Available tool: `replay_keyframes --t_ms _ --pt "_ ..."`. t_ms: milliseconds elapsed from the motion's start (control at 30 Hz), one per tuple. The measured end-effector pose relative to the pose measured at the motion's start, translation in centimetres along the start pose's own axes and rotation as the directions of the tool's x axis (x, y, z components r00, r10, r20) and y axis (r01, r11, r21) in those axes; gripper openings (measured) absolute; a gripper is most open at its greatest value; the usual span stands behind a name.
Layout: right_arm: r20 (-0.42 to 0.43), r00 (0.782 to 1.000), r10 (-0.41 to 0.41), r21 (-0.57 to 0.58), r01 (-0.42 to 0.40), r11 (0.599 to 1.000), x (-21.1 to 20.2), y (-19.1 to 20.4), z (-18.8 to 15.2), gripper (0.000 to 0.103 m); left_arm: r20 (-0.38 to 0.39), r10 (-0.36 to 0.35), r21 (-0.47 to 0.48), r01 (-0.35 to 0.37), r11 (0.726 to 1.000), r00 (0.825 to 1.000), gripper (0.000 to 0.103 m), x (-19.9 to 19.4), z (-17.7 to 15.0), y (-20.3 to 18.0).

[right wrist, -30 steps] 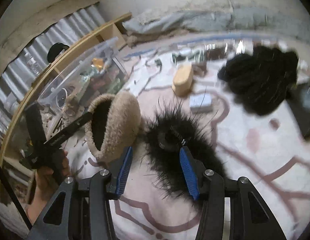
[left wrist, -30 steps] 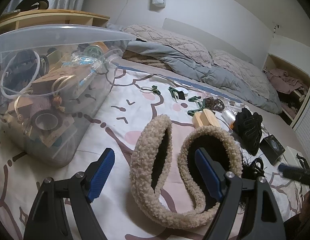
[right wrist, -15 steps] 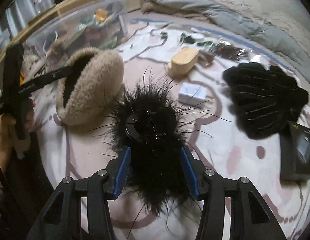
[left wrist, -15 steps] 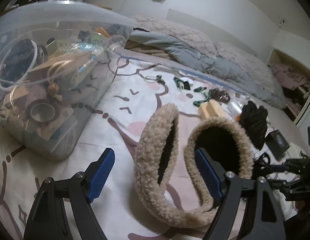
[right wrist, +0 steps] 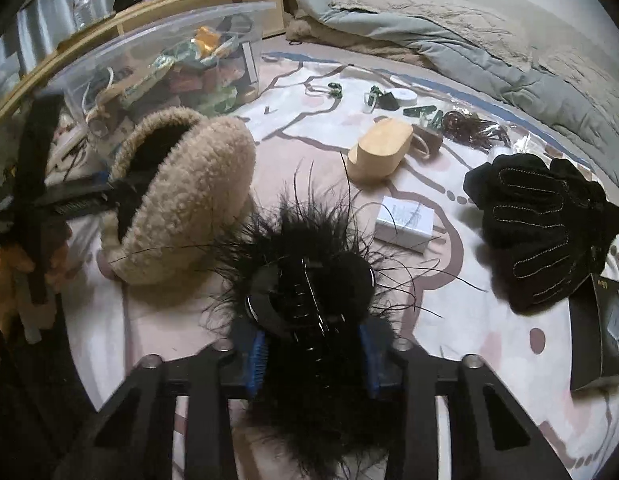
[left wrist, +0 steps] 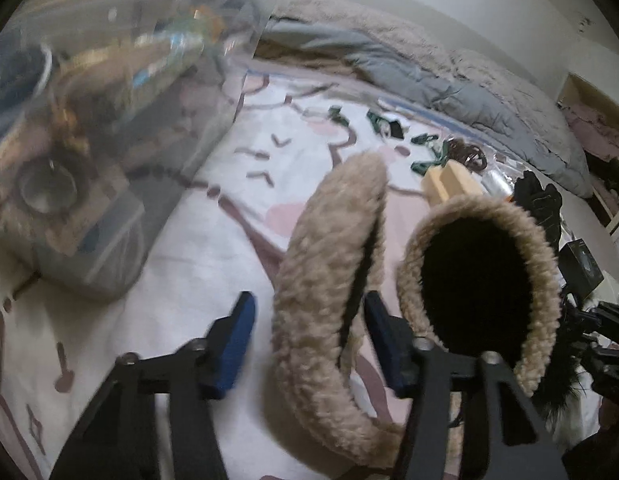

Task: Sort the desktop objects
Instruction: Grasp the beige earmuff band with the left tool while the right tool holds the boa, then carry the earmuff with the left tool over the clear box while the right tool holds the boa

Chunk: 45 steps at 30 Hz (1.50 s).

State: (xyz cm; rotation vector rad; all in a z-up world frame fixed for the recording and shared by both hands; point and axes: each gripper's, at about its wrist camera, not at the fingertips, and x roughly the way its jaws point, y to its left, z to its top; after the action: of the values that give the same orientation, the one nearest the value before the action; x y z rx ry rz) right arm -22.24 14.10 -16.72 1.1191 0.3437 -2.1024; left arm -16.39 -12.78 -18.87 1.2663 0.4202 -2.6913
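Left wrist view: the tan fleece earmuffs [left wrist: 333, 280] stand on the bed sheet [left wrist: 181, 280] at the lower middle of the frame, and the left claw [left wrist: 309, 336] is closing around their nearer fuzzy pad. That pad sits between the blue fingers [left wrist: 235, 336]; a slim gap shows beside the left finger, so the claw does not yet press it. The second pad with its dark inner face rises to the right. A clear plastic box [left wrist: 89, 128] full of small items fills the upper left, blurred. Behind the earmuffs lie a pale wooden block [left wrist: 445, 184] and green clips [left wrist: 421, 152], with a grey quilt [left wrist: 449, 92] across the top.

Right wrist view: the black feathery hair clip [right wrist: 309, 300] lies at the lower middle, and the right claw [right wrist: 311, 356] is closing on it. Its blue fingers [right wrist: 255, 360] are sunk in the black fluff on both sides and grip it. The earmuffs [right wrist: 185, 200] stand just to the left, touching the stray feathers, with the left claw [right wrist: 117, 194] reaching into them from the left edge, carried by a hand [right wrist: 13, 272]. A small white box [right wrist: 405, 220] lies just upper right of the clip, the wooden block [right wrist: 381, 152] above it, black gloves [right wrist: 541, 220] at the right, and a black carton [right wrist: 605, 332] at the right edge. The plastic box [right wrist: 157, 68] stands in the upper left.
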Motion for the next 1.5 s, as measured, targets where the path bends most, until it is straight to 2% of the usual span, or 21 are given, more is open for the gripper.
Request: replay_keyframes --t_ms 33,67,100,200,400,600,800,1000,1233,1367,1500 --pt "0.012 1.0 0.01 0.02 -0.011 1.0 -0.3 0.1 0.1 0.028 -0.012 -0.008 -0.011 0.008 1.0 1.0 0.039 0.2 -0.1 0.2" --pt "0.025 0.999 0.021 0.039 -0.022 0.999 -0.5 0.0 0.2 0.027 -0.022 -0.017 -0.023 0.017 1.0 1.0 0.028 0.3 -0.1 0.4" --pt "0.034 0.999 0.029 0.053 -0.031 0.998 -0.7 0.0 0.3 0.026 -0.025 -0.03 -0.031 0.029 0.999 0.999 0.023 0.2 -0.2 0.5" --pt "0.051 0.998 0.031 0.098 -0.035 0.995 -1.2 0.0 0.3 0.026 -0.009 -0.05 -0.07 0.049 0.996 0.999 0.021 -0.3 -0.4 0.8" --pt "0.096 0.995 0.032 0.21 -0.051 0.976 -2.3 -1.1 -0.2 0.024 0.028 -0.106 -0.091 0.108 0.99 0.994 0.019 -1.9 -0.5 0.6" --pt "0.162 0.987 0.009 0.322 -0.061 0.945 -4.4 -2.5 -1.0 0.024 0.022 -0.194 -0.15 0.195 0.969 0.981 0.019 -3.1 -0.5 0.9" --pt "0.216 0.976 -0.026 0.402 -0.065 0.913 -6.1 -2.9 -1.4 0.024 0.042 -0.218 -0.121 0.222 0.967 0.975 0.019 -5.1 0.2 0.1" --pt "0.254 0.965 -0.065 0.431 -0.053 0.901 -8.1 -2.1 -1.0 0.024 0.08 -0.25 -0.068 0.255 0.964 0.965 0.019 -8.2 1.5 -0.9" --pt "0.282 0.953 -0.114 0.426 -0.018 0.904 -11.4 -0.3 1.9 0.024 0.142 -0.291 -0.029 0.298 0.954 0.946 0.019 -12.6 4.2 -0.6" --pt "0.322 0.935 -0.148 0.412 0.002 0.911 -14.0 1.2 4.6 0.024 0.174 -0.299 -0.018 0.307 0.952 0.938 0.019 -14.8 6.8 0.1" --pt "0.362 0.921 -0.146 0.394 -0.009 0.919 -15.9 2.6 8.1 0.024 0.205 -0.287 -0.035 0.3 0.953 0.936 0.019 -16.6 9.7 2.0"
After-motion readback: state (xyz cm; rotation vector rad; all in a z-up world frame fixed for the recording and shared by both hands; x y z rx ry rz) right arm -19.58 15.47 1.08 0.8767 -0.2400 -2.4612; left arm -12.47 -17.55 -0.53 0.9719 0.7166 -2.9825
